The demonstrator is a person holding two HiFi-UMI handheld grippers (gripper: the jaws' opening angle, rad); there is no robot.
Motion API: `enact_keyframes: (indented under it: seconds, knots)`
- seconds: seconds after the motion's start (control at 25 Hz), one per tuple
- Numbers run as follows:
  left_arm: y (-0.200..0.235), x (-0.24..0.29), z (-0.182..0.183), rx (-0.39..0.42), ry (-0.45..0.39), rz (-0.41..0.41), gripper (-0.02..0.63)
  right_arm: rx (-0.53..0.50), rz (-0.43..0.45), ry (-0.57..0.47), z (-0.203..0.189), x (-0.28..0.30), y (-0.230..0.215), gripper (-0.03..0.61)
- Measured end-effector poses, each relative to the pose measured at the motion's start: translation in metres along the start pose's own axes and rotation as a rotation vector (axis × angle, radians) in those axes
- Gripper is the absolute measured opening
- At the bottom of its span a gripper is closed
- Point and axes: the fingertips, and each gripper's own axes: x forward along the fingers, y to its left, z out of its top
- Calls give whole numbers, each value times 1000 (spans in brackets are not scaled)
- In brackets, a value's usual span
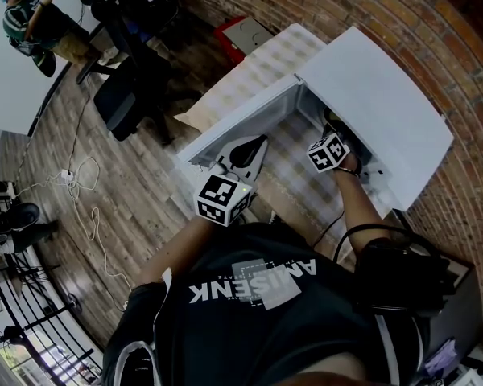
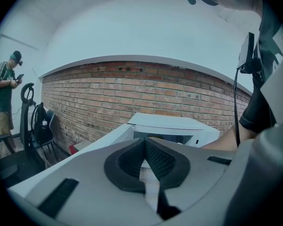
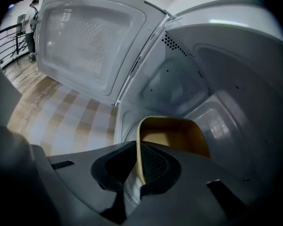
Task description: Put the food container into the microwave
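Right claw (image 3: 137,173) pinches the near wall of the yellow food container (image 3: 179,135), which juts straight ahead of it, inside the microwave (image 3: 226,69) cavity; whether its base touches the cavity floor I cannot tell. Left claw (image 2: 145,161), pressed together and empty, hangs outside, so setting down likely falls to the right.

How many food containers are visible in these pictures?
1. The yellow food container is inside the open microwave, its wall gripped by the right gripper. Others could be hidden.
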Motion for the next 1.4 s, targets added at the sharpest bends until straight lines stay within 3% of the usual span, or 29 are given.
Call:
enact_keyframes:
  seconds: [0.32, 0.8, 1.4]
  knots:
    - [4, -4, -5, -3, 20, -1, 11, -25, -43, 41, -6, 5, -4, 68]
    - [17, -13, 4, -17, -26, 2, 11, 52, -64, 12, 1, -19, -3, 178]
    - [11, -17, 27, -3, -91, -176, 11, 302, -62, -128, 53, -129, 8, 175]
